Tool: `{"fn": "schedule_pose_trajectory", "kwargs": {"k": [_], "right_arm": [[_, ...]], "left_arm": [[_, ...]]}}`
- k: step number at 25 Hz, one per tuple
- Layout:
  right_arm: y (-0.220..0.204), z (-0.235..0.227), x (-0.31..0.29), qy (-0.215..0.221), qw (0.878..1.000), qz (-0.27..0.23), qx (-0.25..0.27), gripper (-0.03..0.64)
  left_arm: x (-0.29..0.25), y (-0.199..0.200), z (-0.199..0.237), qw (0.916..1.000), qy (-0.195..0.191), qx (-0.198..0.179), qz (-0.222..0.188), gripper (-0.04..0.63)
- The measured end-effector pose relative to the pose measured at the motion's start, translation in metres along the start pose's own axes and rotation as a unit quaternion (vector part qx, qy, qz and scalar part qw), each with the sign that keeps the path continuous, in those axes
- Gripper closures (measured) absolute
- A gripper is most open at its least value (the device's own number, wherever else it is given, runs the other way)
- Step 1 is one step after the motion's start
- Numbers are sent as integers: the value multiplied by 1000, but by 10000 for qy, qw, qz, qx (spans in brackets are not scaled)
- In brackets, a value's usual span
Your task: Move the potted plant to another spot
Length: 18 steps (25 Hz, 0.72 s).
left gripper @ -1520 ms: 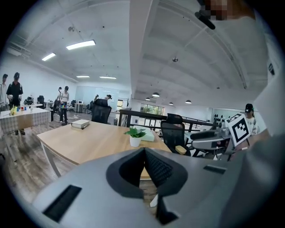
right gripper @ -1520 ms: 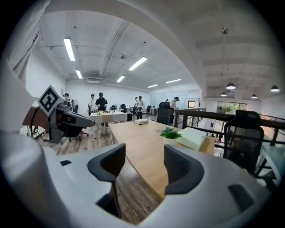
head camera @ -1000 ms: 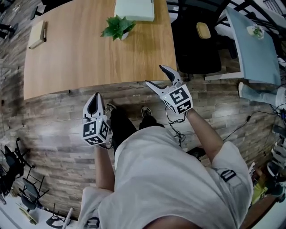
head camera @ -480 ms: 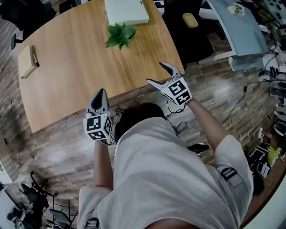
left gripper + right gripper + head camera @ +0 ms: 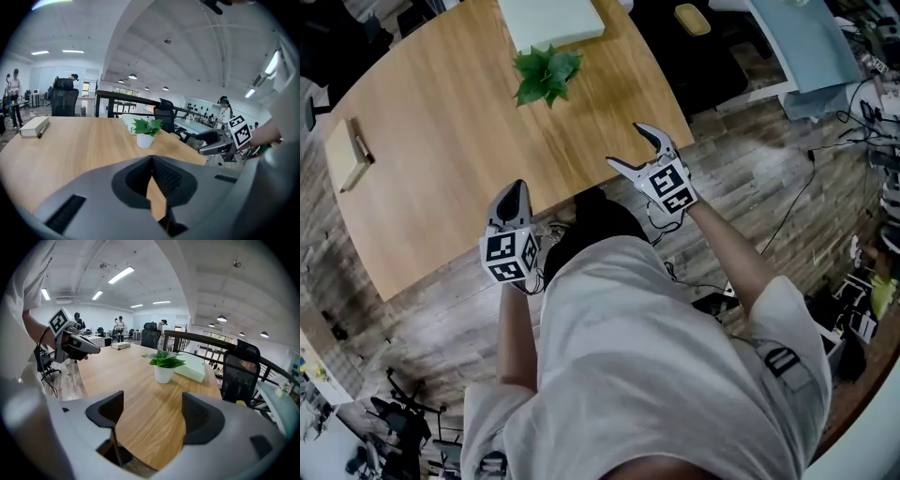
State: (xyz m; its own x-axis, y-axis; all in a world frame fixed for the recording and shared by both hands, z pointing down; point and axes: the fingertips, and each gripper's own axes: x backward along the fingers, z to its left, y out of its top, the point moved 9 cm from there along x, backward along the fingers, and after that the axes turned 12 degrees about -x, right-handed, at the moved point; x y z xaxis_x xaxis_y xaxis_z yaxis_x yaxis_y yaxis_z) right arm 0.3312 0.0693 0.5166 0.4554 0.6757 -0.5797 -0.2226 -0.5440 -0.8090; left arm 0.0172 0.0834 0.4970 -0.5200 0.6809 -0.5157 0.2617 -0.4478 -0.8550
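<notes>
1 plant point(image 5: 546, 75) on desk point(image 5: 441, 150); L gripper point(image 5: 515, 188) closed.

Open-plan office, long light wooden bench point(image 5: 441, 159) with a curved near edge, grey-brown plank floor point(image 5: 741, 159), black office chairs point(image 5: 240, 373) past the bench's far edge, pale blue table point(image 5: 806, 37), white vaulted ceiling point(image 5: 187, 37), bright strip lights point(image 5: 121, 275)

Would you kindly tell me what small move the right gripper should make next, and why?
Probably reach the right gripper toward the potted plant: its jaws have just been opening, nothing is between them, and the plant stands untouched farther along the table.
</notes>
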Motion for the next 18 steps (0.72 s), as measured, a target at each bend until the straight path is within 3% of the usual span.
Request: {"fn": "schedule_pose_trajectory", "kwargs": {"k": [8, 18], "right_arm": [[4, -35, -57, 301, 9991, -123, -274, 224], [11, -62, -123, 841, 9953, -127, -474, 224]], "left_arm": [[-37, -7, 13, 9980, 174, 46, 611, 583], [-63, 4, 30, 9936, 614, 391, 860, 583]]}}
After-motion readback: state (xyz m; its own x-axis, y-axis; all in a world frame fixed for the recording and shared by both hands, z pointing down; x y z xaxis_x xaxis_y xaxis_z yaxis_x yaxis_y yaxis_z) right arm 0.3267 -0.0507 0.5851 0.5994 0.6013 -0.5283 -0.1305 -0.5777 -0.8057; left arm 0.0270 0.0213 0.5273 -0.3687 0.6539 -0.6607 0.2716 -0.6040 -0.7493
